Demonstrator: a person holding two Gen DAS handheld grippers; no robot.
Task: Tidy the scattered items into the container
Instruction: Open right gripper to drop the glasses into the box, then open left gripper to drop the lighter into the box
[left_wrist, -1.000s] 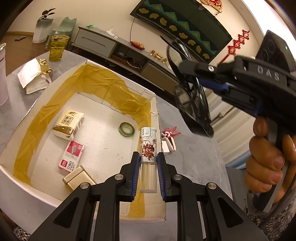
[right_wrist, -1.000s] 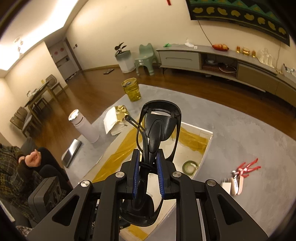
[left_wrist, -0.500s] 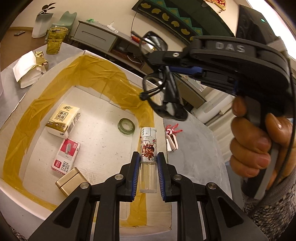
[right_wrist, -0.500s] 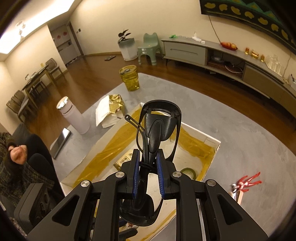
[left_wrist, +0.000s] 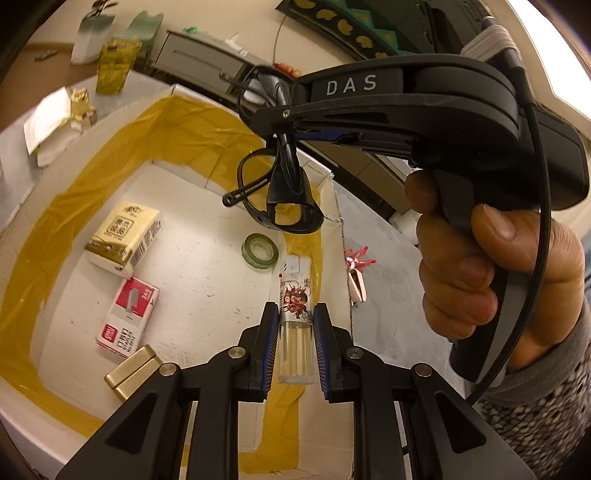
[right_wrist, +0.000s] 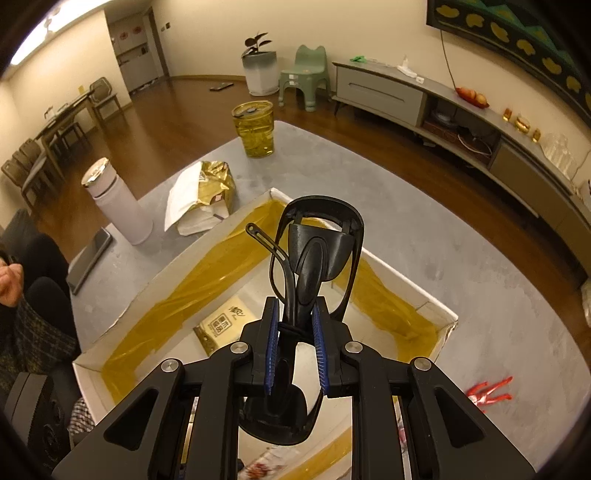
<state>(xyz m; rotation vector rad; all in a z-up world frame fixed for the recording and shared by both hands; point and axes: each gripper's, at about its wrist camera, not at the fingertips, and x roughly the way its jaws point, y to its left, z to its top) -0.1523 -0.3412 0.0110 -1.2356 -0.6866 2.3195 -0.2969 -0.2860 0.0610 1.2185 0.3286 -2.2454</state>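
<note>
Left wrist view shows the left gripper (left_wrist: 294, 343) clamped on a clear lighter (left_wrist: 296, 317) with a cartoon print, held over the near right corner of the white box (left_wrist: 37, 373) — the container — just inside its right wall. Ahead of it and higher, the right gripper (left_wrist: 286, 110) pinches a folded pair of dark glasses (left_wrist: 284, 195), which dangle above the far right part of the box floor. In the right wrist view the same glasses (right_wrist: 314, 258) sit between that gripper's (right_wrist: 295, 347) closed blue pads (right_wrist: 272, 343), one temple arm sticking out to the left. To do this step well, I judge each gripper should come down low over a bare patch before letting go, so the lighter does not bounce out over the wall and the lenses land softly — the glasses first, perhaps, since they hang over the lighter's path forward. Below the left gripper lie a tissue pack (left_wrist: 123, 236), a red staple box (left_wrist: 127, 323), a brass-coloured case (left_wrist: 135, 369) and a green tape roll (left_wrist: 259, 251); the roll lies nearest the glasses' drop spot and is best avoided. Outside, right of the box on the grey surface (right_wrist: 424, 229), a small red figure (left_wrist: 357, 256) and a pale clip-like piece just beside it are not yet tidied.
</note>
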